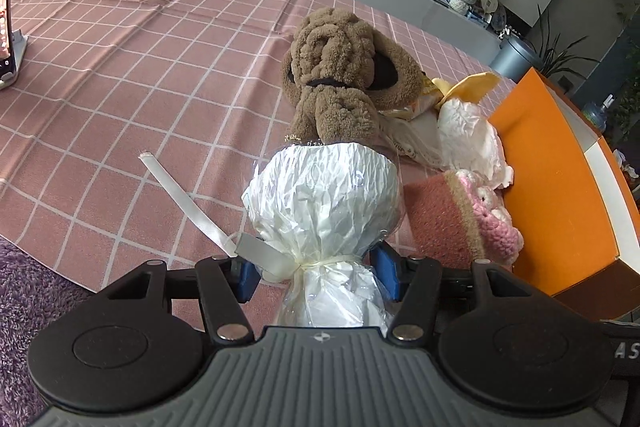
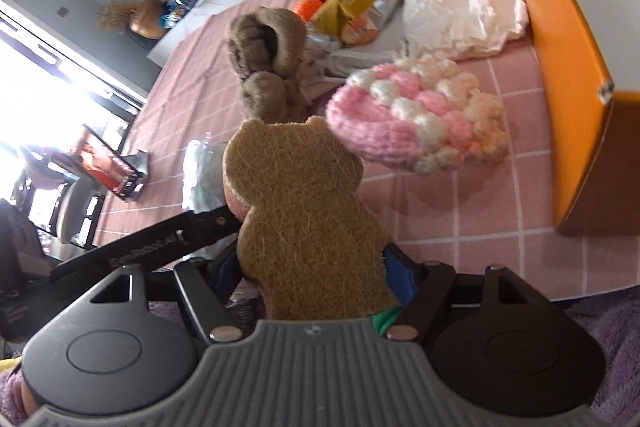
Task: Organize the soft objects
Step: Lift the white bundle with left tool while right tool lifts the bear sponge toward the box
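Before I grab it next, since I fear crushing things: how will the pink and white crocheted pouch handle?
The pink and white crocheted pouch probably squashes rather than breaks: its yarn is puffy. It looks light and floppy, sagging on the checked pink tablecloth. The knobbly surface should grip well.

Both tools (image 1: 316, 273) (image 2: 316, 275) clamped, angled down

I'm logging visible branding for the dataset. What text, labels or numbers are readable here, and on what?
"AS": cut off at the frame edge, on the left tool's body.
Embossed lettering on the black tool arm: too blurred to read.
Print on the yellow snack bag: too blurred to read.
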Available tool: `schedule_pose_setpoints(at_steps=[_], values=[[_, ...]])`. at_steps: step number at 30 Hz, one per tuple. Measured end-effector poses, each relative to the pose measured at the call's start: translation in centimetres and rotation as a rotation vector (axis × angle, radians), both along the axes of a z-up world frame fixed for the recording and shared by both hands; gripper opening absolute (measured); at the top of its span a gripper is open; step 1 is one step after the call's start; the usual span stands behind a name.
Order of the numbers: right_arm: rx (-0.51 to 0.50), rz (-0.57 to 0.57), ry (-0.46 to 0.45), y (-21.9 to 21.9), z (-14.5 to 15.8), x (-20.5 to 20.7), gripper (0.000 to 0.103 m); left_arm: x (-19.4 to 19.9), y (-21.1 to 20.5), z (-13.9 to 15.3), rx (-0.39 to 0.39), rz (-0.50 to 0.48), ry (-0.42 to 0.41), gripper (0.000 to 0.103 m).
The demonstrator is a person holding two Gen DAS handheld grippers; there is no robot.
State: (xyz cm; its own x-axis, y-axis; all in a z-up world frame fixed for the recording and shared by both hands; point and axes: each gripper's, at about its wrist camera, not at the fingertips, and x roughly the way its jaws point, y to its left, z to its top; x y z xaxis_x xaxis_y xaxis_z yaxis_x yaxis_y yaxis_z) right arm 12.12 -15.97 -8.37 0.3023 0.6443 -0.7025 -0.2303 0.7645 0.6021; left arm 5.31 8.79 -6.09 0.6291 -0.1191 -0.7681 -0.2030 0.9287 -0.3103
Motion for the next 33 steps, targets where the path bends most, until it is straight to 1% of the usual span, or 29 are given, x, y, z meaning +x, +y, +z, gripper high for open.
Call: schedule_pose_setpoints(at_steps=[2,7,10,14,19,24,28,31,33], values=[[0.041,0.010,-0.015,0.0,0.6,0.0,0.071,-0.2,0.1,0.4,-0.015,0.010,-0.020,0.065],[0.032,0.016,-0.093,0.0,2.4,-0.2,0.071,-0.4,0.1,1.7,-0.016,0.020,-0.064,0.065],[0.008,0.003,-0.140,-0.2,3.5,-0.4,0.071,-0.3,0.0,2.6,-0.014,0.021,-0.095,0.065],[-0.012,-0.020,-0.201,-1.3,5.3,-0.7,0.071,-0.4,-0.8,4.4,-0.006,-0.009,-0.148,0.065],[-0.050,-0.069,-0.298,-3.7,8.5,-1.0,0.071,-0.3,-2.5,6.9,0.028,-0.067,-0.221,0.065],[-0.104,-0.126,-0.351,-7.0,11.3,-0.7,0.071,0.6,-5.2,9.6,0.053,-0.167,-0.272,0.065],[-0.157,-0.178,-0.348,-10.3,12.8,0.1,0.071,2.1,-8.4,11.4,0.053,-0.278,-0.302,0.065],[-0.234,-0.209,-0.338,-12.8,13.5,0.7,0.071,3.6,-11.5,12.4,0.054,-0.385,-0.308,0.065],[-0.302,-0.218,-0.327,-14.5,13.6,1.2,0.071,4.7,-13.9,12.8,0.078,-0.465,-0.307,0.065]])
